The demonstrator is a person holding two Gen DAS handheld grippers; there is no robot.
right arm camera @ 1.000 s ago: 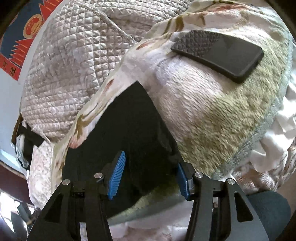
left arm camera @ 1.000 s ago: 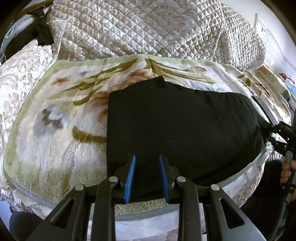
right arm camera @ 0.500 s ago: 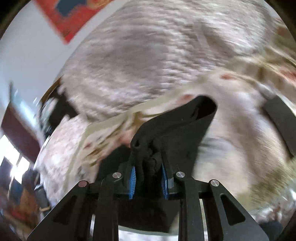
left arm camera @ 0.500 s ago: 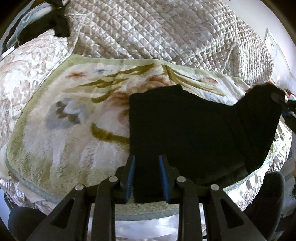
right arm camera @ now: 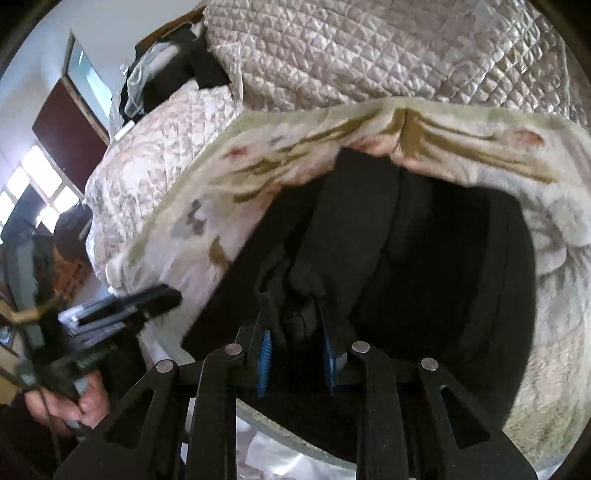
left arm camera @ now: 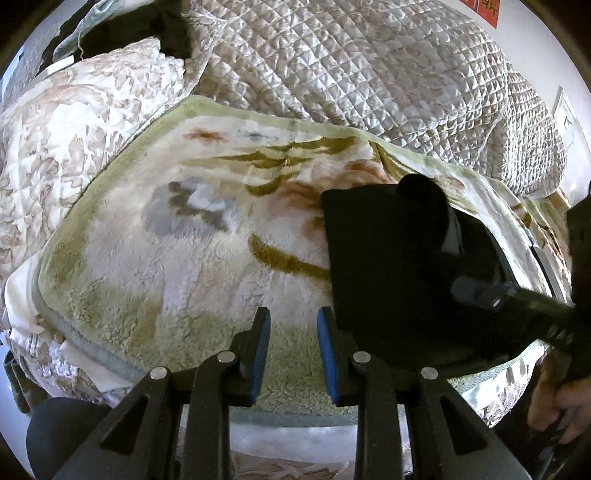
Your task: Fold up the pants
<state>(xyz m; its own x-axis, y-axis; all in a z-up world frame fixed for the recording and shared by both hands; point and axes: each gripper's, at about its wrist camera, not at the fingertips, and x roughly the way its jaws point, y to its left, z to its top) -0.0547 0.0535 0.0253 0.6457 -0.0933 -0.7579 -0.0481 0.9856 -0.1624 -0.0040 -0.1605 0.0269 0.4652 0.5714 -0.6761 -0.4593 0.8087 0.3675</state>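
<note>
The black pants [left arm camera: 391,266] lie on a plush floral blanket [left arm camera: 177,258] on the bed. My left gripper [left arm camera: 291,332] is open and empty, just left of the pants' near left corner. My right gripper [right arm camera: 295,332] is shut on a bunched end of the pants [right arm camera: 347,236] and holds it over the part lying flat. In the left wrist view the right gripper [left arm camera: 491,295] reaches in from the right above the cloth. The left gripper shows in the right wrist view [right arm camera: 122,306] at the left.
A quilted beige cover [left arm camera: 369,66] is piled behind the blanket, with dark clothes [left arm camera: 147,26] at the far left. The blanket's near edge [left arm camera: 288,406] hangs over the bed's front. A window and dark door [right arm camera: 62,140] show at the left.
My right gripper closed on the pants' right end and carried it left over the rest. My left gripper slid left off the pants onto the blanket.
</note>
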